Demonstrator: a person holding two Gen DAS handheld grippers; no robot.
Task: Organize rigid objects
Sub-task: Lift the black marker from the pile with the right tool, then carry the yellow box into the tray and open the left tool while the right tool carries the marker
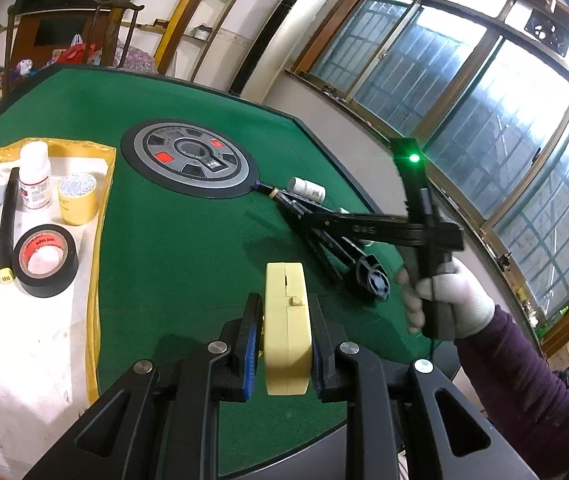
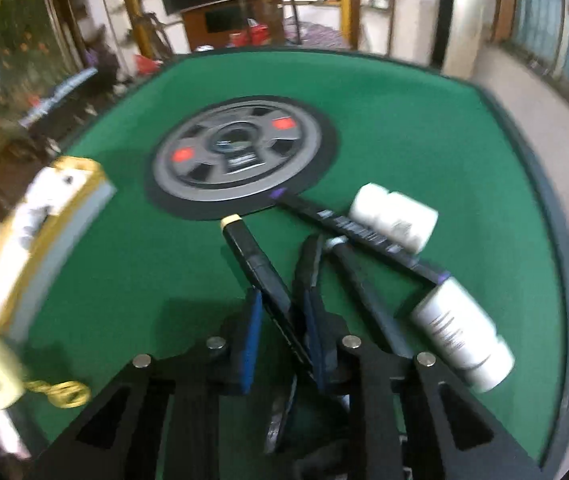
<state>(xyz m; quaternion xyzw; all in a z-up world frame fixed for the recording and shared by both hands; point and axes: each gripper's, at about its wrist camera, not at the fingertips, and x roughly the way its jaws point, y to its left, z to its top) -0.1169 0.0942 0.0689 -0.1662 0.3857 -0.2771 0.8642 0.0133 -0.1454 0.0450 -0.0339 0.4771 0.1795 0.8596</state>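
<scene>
Beside the round grey disc (image 2: pixel 240 152) on the table (image 2: pixel 424 128), our right tool (image 2: pixel 282 322) clamps a black marker (image 2: pixel 256 268), cream cap aimed at the disc, long axis running back between the jaws. Our left tool (image 1: pixel 284 344) grips a cream box (image 1: pixel 286 320). Next we judge both go toward the tray (image 1: pixel 96 240).

A table (image 1: pixel 188 240) covered in green felt carried everything. A round grey and black panel (image 1: pixel 190 162) with two red squares sat in its centre. At the left edge lay a shallow yellow-rimmed tray (image 1: pixel 96 216). Right of the panel, black marker pens (image 2: pixel 364 236) lay on the felt in a loose heap, a small white bottle (image 2: pixel 394 216) touching one, and a larger white bottle (image 2: pixel 462 336) on its side nearer the edge.
</scene>
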